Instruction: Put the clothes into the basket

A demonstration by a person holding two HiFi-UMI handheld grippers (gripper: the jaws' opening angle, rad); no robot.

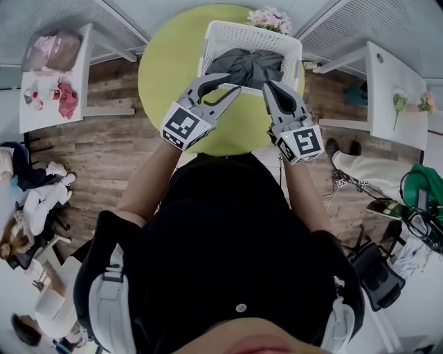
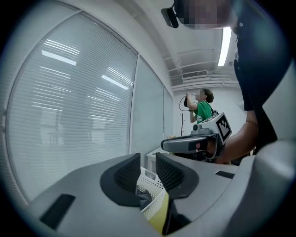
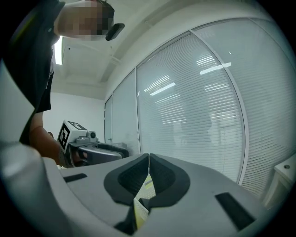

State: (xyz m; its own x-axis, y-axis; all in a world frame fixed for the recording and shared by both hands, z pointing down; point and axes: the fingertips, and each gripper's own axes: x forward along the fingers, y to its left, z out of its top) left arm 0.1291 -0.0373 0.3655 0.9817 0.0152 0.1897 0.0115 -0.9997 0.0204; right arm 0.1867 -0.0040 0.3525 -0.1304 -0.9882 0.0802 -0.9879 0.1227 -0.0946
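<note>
A white mesh basket stands on the round yellow-green table, and a dark grey garment lies bunched inside it. Both grippers hover at the basket's near rim. My left gripper is open with nothing between its fingers. In the left gripper view the basket and the garment show through the gap of that gripper. My right gripper is shut and empty. Its pads meet in the right gripper view.
Pink flowers sit behind the basket. A white side table with pink items stands at the left, and another white table at the right. Blinds cover the glass walls. A person in a green shirt stands far off.
</note>
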